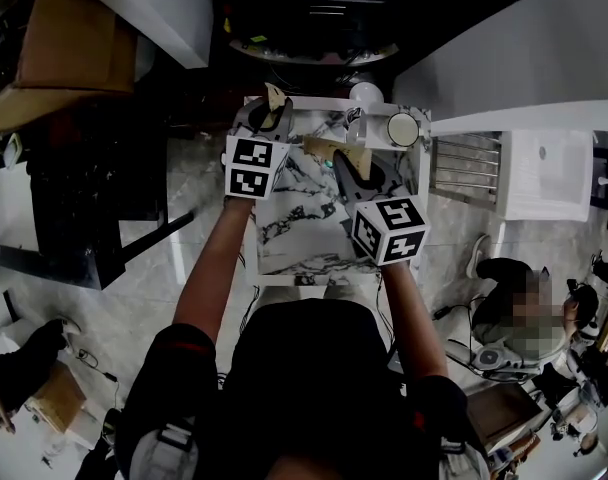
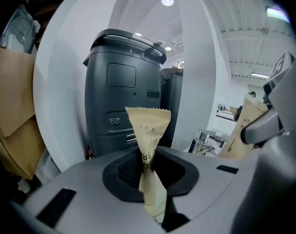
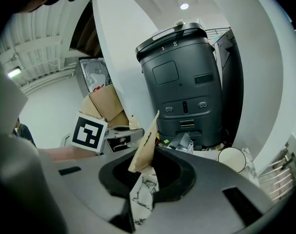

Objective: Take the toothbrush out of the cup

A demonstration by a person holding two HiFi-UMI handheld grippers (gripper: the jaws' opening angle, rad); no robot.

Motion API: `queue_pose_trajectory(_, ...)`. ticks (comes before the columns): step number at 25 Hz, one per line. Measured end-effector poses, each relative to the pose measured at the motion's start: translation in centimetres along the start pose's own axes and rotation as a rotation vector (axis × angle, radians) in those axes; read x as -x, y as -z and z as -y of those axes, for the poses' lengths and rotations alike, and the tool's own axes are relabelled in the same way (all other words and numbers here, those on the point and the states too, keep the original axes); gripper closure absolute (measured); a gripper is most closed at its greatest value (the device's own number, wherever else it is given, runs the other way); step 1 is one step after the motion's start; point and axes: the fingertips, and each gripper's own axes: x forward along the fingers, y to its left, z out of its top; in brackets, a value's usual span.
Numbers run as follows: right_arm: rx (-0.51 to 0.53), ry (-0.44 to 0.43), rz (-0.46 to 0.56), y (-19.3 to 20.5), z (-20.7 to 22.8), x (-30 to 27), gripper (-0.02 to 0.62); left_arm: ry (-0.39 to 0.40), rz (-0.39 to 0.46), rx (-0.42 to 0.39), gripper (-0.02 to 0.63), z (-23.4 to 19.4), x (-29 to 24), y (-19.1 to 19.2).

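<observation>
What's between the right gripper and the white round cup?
Nothing visible stands between them. But the right gripper is shut on a tan paper packet, and no toothbrush shows in the white round cup.

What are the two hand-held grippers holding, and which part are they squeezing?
The left hand-held gripper pinches a tan paper packet around its middle. The right hand-held gripper pinches a second tan packet by one end.
</observation>
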Motion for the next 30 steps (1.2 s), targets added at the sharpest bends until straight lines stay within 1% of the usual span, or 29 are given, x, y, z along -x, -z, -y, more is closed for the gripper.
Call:
queue_pose_trajectory(5,0.020,-0.005,0.000,-0.4,-0.4,0.2,0.523,-0.010,0.020,0.012,0.548,-0.2,1.3,-0.9)
queue_pose_trajectory(10,0.039,-0.009,0.009,-1.1,-1.1,0.8,0.523,-0.017,0.053,0.001,0.548,0.0,3.3,-2.6)
queue_pose_trajectory(20,0.083,-0.009,0.037,-2.4,-2.8,2.4,0.523,-0.041,0.157,0.034,0.549,0.5,8.5,-5.5)
queue_pose_trajectory(23,0.098,-0.005,0.041,-2.7,-3.2,2.8,0.523,-0.048,0.187,0.029,0.549,0.6,9.7,-5.9)
queue_pose_trajectory(30,0.116,0.002,0.048,-2.5,-4.3,3.9,0.523,-0.054,0.214,0.023,0.549,0.9,11.5,-6.4)
